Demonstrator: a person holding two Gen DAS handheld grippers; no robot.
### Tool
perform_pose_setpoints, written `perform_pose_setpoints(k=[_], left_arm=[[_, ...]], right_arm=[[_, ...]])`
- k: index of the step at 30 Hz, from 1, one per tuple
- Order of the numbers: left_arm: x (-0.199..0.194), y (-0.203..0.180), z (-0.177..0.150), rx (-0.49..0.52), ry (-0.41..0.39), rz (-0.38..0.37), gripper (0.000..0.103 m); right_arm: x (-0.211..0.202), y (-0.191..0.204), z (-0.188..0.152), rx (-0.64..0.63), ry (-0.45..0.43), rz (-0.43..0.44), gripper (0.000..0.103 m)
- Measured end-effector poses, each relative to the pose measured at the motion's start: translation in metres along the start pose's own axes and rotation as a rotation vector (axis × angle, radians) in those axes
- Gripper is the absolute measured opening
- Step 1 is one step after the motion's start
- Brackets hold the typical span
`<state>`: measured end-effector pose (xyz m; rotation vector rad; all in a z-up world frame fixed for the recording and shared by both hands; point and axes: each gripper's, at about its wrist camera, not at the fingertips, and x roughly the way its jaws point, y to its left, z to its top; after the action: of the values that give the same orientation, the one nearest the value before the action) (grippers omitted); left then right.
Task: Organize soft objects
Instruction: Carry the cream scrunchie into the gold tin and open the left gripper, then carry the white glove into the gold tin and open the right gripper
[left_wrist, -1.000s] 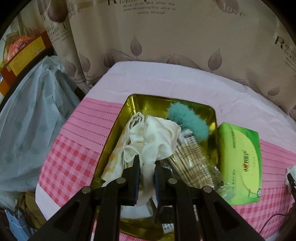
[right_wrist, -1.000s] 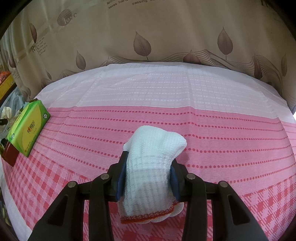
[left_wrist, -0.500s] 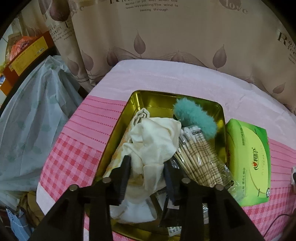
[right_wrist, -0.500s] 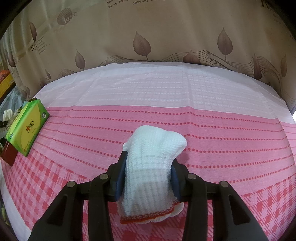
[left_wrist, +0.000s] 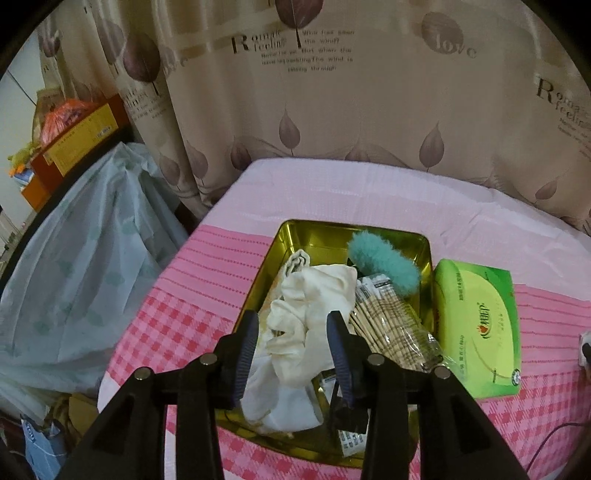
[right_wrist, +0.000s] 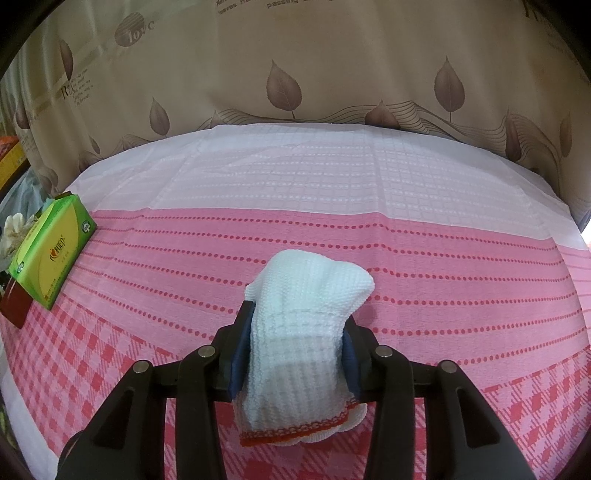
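In the left wrist view a gold metal tin (left_wrist: 428, 258) sits on the pink tablecloth. It holds a crumpled cream cloth (left_wrist: 314, 295), a teal fuzzy item (left_wrist: 380, 262) and a pack of wooden sticks (left_wrist: 391, 325). My left gripper (left_wrist: 291, 328) is open above the cream cloth, one finger on each side of it. In the right wrist view my right gripper (right_wrist: 295, 325) is shut on white knit gloves with red cuffs (right_wrist: 303, 332), held just above the cloth.
A green tissue pack (left_wrist: 480, 328) lies right of the tin; it also shows at the left edge of the right wrist view (right_wrist: 51, 247). A plastic-covered heap (left_wrist: 74, 266) stands left of the table. A leaf-print curtain (left_wrist: 332, 110) hangs behind.
My left gripper has opened and let go of the cream cloth, which now rests in the tin. The left gripper has drawn back and up. The right gripper has kept still with the gloves.
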<state>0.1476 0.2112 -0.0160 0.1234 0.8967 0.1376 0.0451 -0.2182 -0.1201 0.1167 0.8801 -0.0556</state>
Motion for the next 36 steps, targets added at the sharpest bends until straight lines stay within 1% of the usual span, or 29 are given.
perform_pose_setpoints(k=[5, 7, 11, 13, 19, 22, 24, 28, 33, 36], left_arm=[[-0.018, 0.002, -0.010, -0.012, -0.039, 0.017, 0.041], [-0.026, 0.002, -0.017, -0.012, -0.072, 0.055, 0.042], [-0.038, 0.005, -0.031, -0.011, -0.124, 0.114, 0.051], [-0.042, 0.006, -0.039, -0.009, -0.138, 0.135, 0.052], [-0.044, 0.014, -0.056, -0.045, -0.119, 0.126, 0.053], [-0.043, 0.015, -0.061, -0.045, -0.114, 0.130, 0.053], [-0.044, 0.016, -0.062, -0.047, -0.118, 0.132, 0.053], [-0.045, 0.019, -0.064, -0.064, -0.124, 0.095, 0.053], [-0.037, 0.024, -0.065, -0.077, -0.100, 0.085, 0.053], [-0.033, 0.029, -0.065, -0.092, -0.085, 0.081, 0.053]], right_arm=[[0.000, 0.000, 0.000, 0.001, 0.001, 0.002, 0.040], [0.000, 0.000, 0.000, 0.001, 0.000, 0.002, 0.040], [0.001, -0.001, 0.000, -0.002, 0.000, -0.002, 0.040], [0.000, -0.003, 0.000, 0.004, 0.001, 0.004, 0.040], [-0.001, -0.002, 0.002, 0.012, 0.003, 0.002, 0.040], [-0.002, -0.001, 0.003, 0.020, 0.004, 0.000, 0.038], [-0.005, 0.001, 0.004, 0.016, -0.003, -0.008, 0.036], [-0.008, 0.005, 0.005, 0.010, -0.003, -0.019, 0.034], [-0.015, 0.013, 0.010, 0.000, -0.004, -0.024, 0.034], [-0.025, 0.025, 0.017, -0.021, -0.017, -0.019, 0.034]])
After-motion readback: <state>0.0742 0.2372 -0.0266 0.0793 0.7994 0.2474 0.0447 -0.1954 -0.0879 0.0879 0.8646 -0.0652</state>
